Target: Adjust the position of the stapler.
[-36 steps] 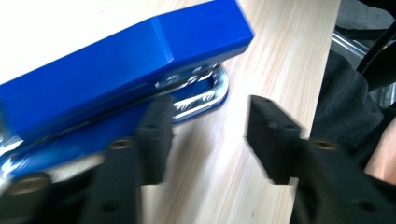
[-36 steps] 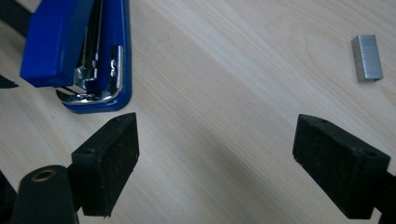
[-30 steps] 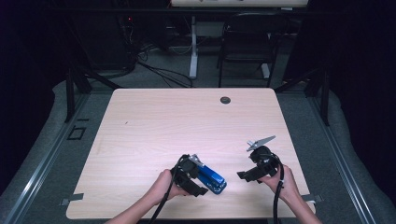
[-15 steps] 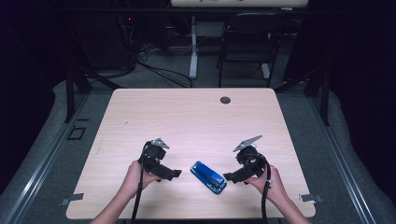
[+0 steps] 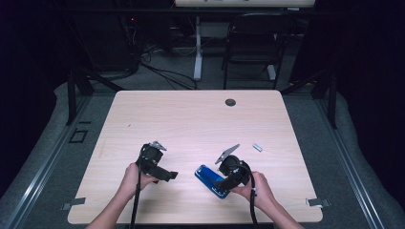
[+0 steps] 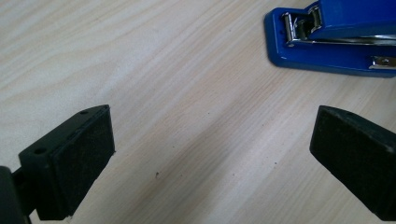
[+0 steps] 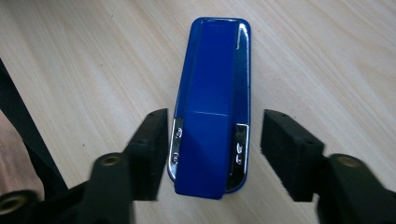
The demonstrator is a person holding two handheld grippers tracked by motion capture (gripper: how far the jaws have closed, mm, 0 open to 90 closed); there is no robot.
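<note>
Near the table's (image 5: pixel 143 109) front edge, right of its middle, the blue stapler (image 5: pixel 212 180) lay flat, its long axis slanting toward the front-right corner. The right gripper (image 7: pixel 210 140) straddled its hinge end, jaws parted and apparently not gripping. The left gripper (image 6: pixel 210 154) gaped wide over bare wood; its view showed the stapler's metal hinge.

The stapler (image 7: pixel 212 107) is glossy deep blue with silver metal trim. The counter (image 5: pixel 191 119) is pale wood with fine grain streaks. Both tools, left (image 6: pixel 210 154) and right (image 7: pixel 212 154), are matte black.
</note>
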